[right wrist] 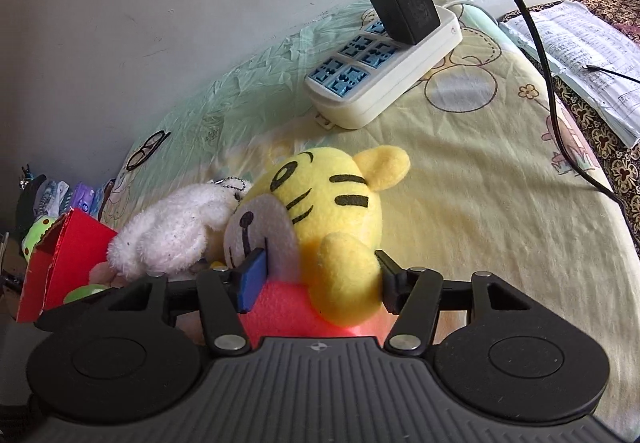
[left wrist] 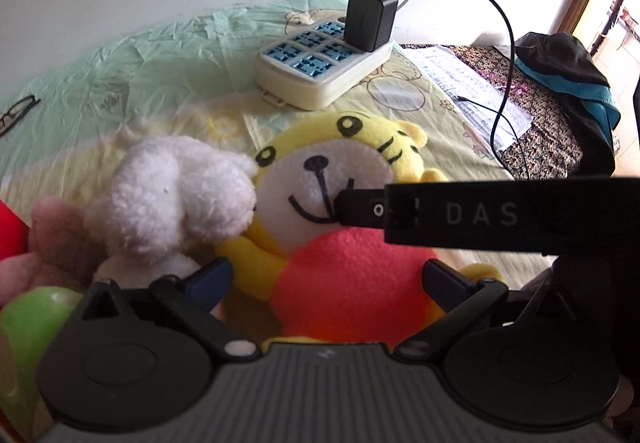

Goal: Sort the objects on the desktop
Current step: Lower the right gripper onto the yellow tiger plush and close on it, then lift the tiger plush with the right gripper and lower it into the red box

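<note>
Tiger plush (right wrist: 320, 211): lower centre of the right wrist view, lying on the bed (right wrist: 480, 203); yellow head, red body, its face pressed against the white plush (right wrist: 172, 231) to its left.
Right tongs (right wrist: 316, 283): closed on the tiger plush at neck and arm; the blue pad (right wrist: 252, 283) presses the muzzle, the other finger sits behind the yellow arm.
Left tongs (left wrist: 328, 279): spread wide around the tiger plush's red body, low in the left wrist view; neither pad clearly touches the fabric.
Risk, grip: the hold is on soft stuffing near an edge, so the toy may squeeze out or swing when lifted.
Risk, neighbours: the white plush leans on the tiger's head and carries a ball chain (right wrist: 230, 183); either could be dragged along.
Risk, collision: the right tongs' finger crosses the left wrist view at mid right, close to the left tongs; the two could knock together.
Risk, cable: the black cable (right wrist: 540, 55) trails across the bed at right and could snag a wide swing.
Red box (right wrist: 64, 263): lower left, open, beside the plush pile.
Power strip (right wrist: 384, 71): upper centre, with a black charger (right wrist: 404, 3) plugged in.
Writing: "DAS" in pale letters on the finger crossing the left wrist view; a power symbol on the cable plug; print on the papers (right wrist: 580, 47) at far right is too small to read.
</note>
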